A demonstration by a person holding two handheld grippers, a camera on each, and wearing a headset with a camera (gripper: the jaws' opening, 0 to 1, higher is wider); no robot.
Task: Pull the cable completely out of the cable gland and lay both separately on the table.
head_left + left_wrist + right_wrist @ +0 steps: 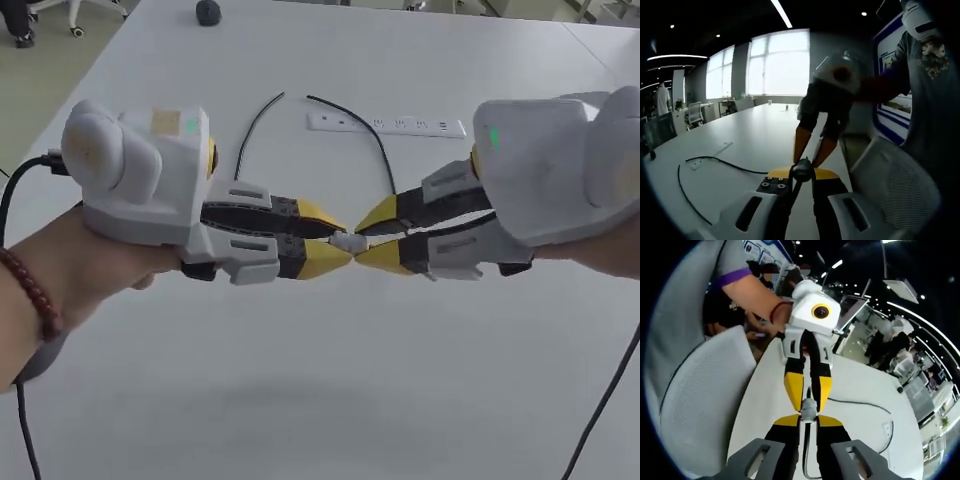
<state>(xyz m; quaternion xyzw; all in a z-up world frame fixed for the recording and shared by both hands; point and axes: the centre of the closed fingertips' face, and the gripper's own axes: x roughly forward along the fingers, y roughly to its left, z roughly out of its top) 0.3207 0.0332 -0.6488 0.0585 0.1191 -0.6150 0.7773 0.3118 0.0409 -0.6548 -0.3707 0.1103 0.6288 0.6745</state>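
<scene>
Left tongs [337,242] clamp white cable gland [347,241], right tongs [360,244] pinch black cable [383,155]; we fear grip slipping along cable, gland dropping onto counter [300,380].

Cable gland [346,241] mostly hidden btwn jaw tips; cable [378,142] end obscured.

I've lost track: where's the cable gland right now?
The cable gland is mid head view, above the table, between the tips of left gripper and right gripper.
</scene>
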